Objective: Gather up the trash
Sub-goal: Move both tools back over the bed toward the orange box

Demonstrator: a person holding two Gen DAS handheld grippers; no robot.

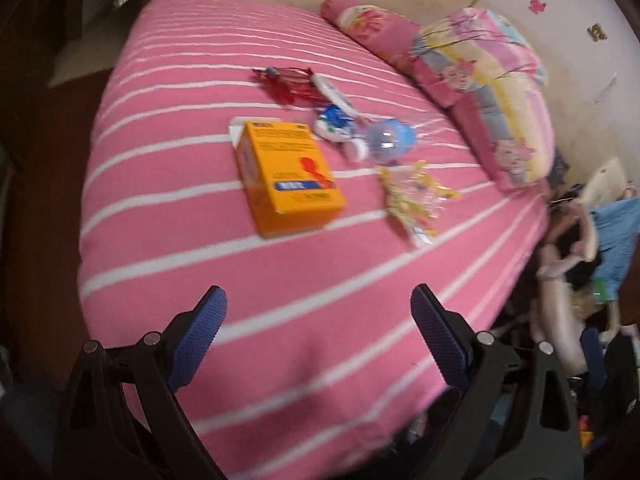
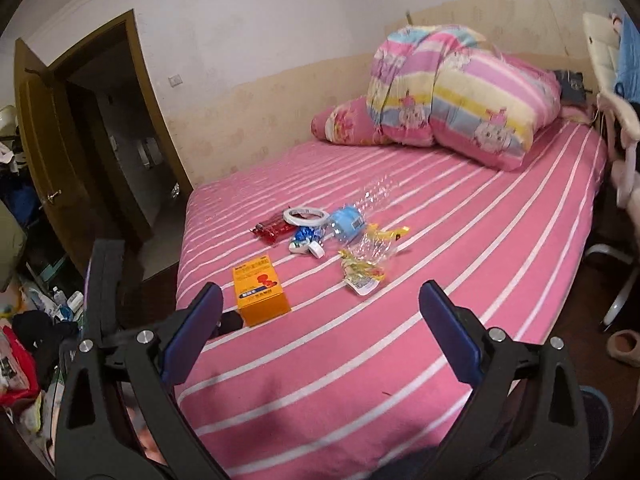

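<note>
We hold both grippers over the near edge of a bed (image 2: 400, 380) covered in a pink sheet with white stripes. The left gripper (image 1: 318, 320) has its blue-padded fingers (image 1: 196, 340) released, spread wide with only sheet between them. The right gripper (image 2: 320, 320) is likewise released, fingers (image 2: 450, 336) wide apart and grasping nothing.

The trash lies in a loose cluster on the bed, well ahead of both pairs of fingers and touching neither. Nearest is an orange carton (image 2: 261, 294) (image 1: 286, 178), lying flat just beyond the right gripper's left finger. Ahead of the right gripper's right finger lies a crumpled yellow-and-clear wrapper (image 2: 366, 264) (image 1: 416, 200). Farther out sit a clear plastic bottle with a blue label (image 2: 352, 218) (image 1: 390, 140), a blue-and-white crumpled wrapper (image 2: 306, 240) (image 1: 334, 122), a white roll of tape (image 2: 306, 216), and a red wrapper (image 2: 274, 230) (image 1: 290, 84) at the far left of the cluster.

Beyond the trash, a folded striped quilt (image 2: 464, 96) (image 1: 492, 92) and a pink pillow (image 2: 344, 122) rest by the wall.
</note>
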